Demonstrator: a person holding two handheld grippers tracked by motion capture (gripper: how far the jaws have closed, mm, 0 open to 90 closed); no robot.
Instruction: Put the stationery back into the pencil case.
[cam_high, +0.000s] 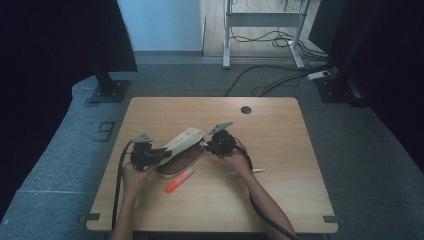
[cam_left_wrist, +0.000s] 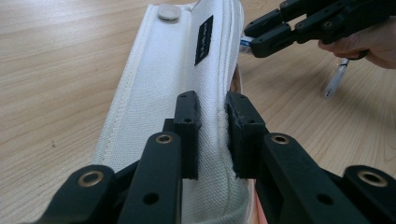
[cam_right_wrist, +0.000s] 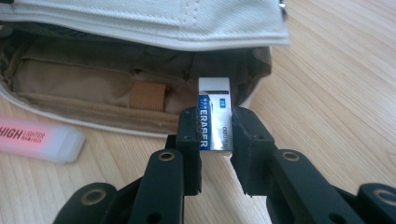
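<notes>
The pencil case (cam_left_wrist: 187, 70) is off-white woven canvas with stitched seams, a metal snap and a tan cloth lining (cam_right_wrist: 84, 88). The eraser (cam_right_wrist: 214, 119) wears a glossy printed paper sleeve. The highlighter (cam_right_wrist: 39, 138) is translucent, frosted plastic. The table (cam_high: 280, 145) is smooth, matt wood-grain laminate.

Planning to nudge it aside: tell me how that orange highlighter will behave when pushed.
The highlighter lies flat on the table; its rounded barrel will probably roll if pushed sideways. Its smooth plastic cap looks slippery. Likely light and stiff.
</notes>
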